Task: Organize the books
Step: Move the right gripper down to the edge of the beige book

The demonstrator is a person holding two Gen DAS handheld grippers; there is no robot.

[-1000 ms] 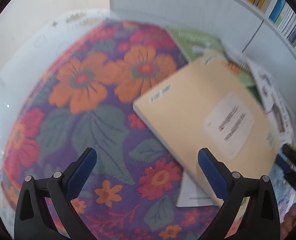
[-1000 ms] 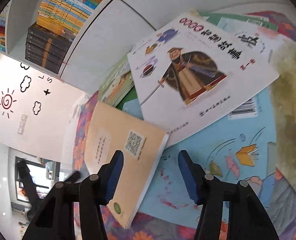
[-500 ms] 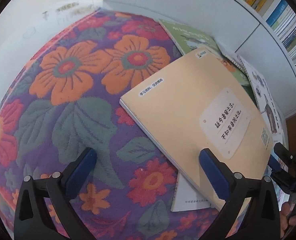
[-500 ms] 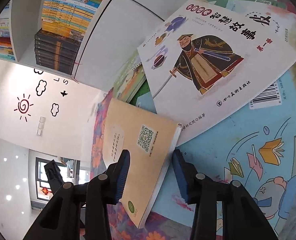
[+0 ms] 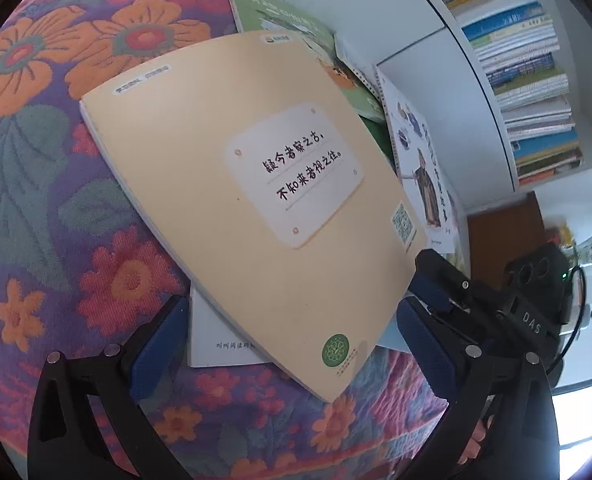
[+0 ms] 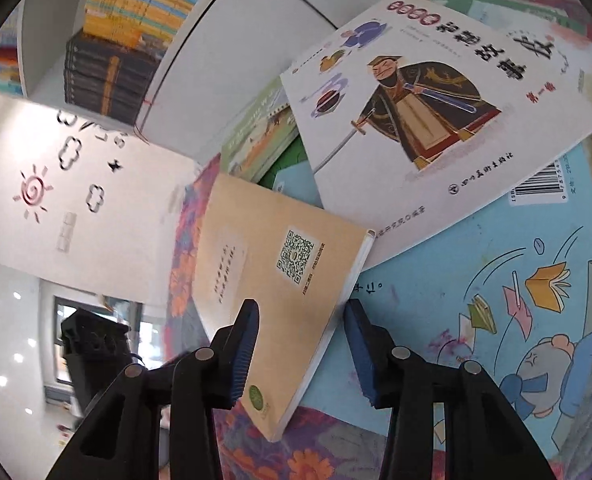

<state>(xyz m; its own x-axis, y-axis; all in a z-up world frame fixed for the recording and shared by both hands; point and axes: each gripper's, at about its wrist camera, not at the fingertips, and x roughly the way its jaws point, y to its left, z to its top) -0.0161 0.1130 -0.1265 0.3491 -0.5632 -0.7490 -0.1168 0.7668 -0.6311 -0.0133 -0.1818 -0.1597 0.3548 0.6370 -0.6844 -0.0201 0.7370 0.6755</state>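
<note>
Tan book [image 6: 264, 280] lies tilted atop the scattered pile on the floral cloth [image 5: 48, 208]. My right claw [image 6: 299, 344] straddles its corner edge — whether the pads press it, I cannot tell. My left claw [image 5: 292, 344] is spread wide, empty. A white warrior book [image 6: 435, 120] overlaps behind — the books beneath are mostly hidden.

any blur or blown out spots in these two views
Left wrist: tan book sharp, its label readable, window at lower right blown out, edges fisheye-bent. Right wrist: wall stickers smeared, white book title slightly soft.
</note>
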